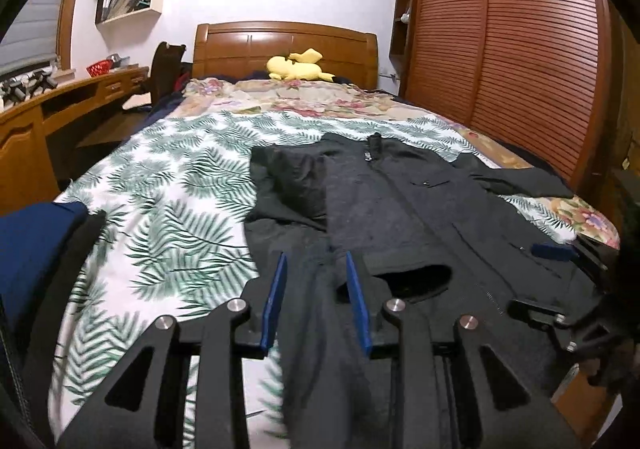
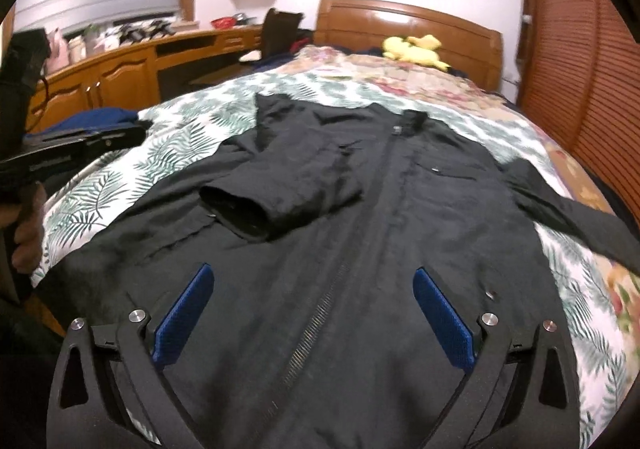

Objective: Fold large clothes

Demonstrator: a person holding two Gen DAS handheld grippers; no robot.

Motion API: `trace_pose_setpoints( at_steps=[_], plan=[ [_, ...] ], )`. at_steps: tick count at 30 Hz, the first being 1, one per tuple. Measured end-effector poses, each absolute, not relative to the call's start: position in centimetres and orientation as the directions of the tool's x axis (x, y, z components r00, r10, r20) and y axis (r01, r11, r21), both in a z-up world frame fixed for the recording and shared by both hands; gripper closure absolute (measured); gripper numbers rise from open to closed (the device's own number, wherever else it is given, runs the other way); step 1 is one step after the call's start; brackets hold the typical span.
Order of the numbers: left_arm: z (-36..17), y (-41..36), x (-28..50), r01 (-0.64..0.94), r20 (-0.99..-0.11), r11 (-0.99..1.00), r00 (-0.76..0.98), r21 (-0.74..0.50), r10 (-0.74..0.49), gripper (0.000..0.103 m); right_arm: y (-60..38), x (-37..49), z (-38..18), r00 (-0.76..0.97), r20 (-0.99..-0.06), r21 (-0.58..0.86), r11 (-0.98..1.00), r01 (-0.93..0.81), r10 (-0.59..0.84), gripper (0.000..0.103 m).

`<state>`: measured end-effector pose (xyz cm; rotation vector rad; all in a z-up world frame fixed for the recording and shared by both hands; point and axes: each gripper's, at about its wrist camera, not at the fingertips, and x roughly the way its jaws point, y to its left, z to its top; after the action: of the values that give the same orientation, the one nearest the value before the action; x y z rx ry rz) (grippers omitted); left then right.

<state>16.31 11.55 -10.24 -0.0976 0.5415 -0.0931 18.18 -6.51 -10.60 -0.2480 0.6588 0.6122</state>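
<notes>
A black zip-up jacket (image 2: pixel 360 209) lies front up on the bed, collar toward the headboard. Its left sleeve is folded across the chest, with the cuff (image 2: pixel 236 213) lying open near the zipper (image 2: pixel 320 313). The other sleeve (image 2: pixel 580 221) stretches out to the right. My left gripper (image 1: pixel 316 255) hovers over the jacket's lower left part (image 1: pixel 304 309), its blue pads apart and not pressing on the cloth. My right gripper (image 2: pixel 313 271) stands wide open above the lower front, astride the zipper and holding nothing.
The bed has a leaf-print quilt (image 1: pixel 168 209) and a flowered cover further back. A yellow plush toy (image 1: pixel 298 67) sits by the wooden headboard (image 1: pixel 286 45). A blue garment (image 1: pixel 36 245) lies at the near left. A desk (image 1: pixel 60 105) runs along the left, a slatted wardrobe (image 1: pixel 512 49) along the right.
</notes>
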Motion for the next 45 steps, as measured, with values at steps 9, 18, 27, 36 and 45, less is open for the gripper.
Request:
trace_pose_setpoints(
  at_steps=[9,18,27,36,45],
  plan=[
    [-9.7,13.4,15.0,0.062,-0.499,0.991,0.859,-0.115,-0.112,0.074,1.0,21.9,-12.7,0.526,-0.699,-0.03,0.716,-0.697,0.484,0.013],
    [-9.8,14.1,14.9,0.055,-0.508,0.991,0.854,-0.12,-0.109,0.074,6.2,26.0,-15.0,0.4,-0.787,0.005,0.653,-0.758,0.47,0.015],
    [-10.2,14.0,15.0,0.062,-0.516,0.99,0.848,-0.129,-0.12,0.074,6.7,27.3,-16.9,0.331,-0.835,0.04,0.647,-0.761,0.441,0.03],
    [-10.2,13.4,15.2,0.071,-0.51,0.988,0.85,-0.135,-0.131,0.074,5.8,26.6,-14.5,0.282,-0.802,0.118,0.602,-0.789,0.527,0.099],
    [-10.1,12.4,15.4,0.09,-0.507,0.987,0.849,-0.134,-0.147,0.074,2.0,26.6,-9.9,0.406,-0.723,0.083,0.654,-0.752,0.559,0.101]
  ],
)
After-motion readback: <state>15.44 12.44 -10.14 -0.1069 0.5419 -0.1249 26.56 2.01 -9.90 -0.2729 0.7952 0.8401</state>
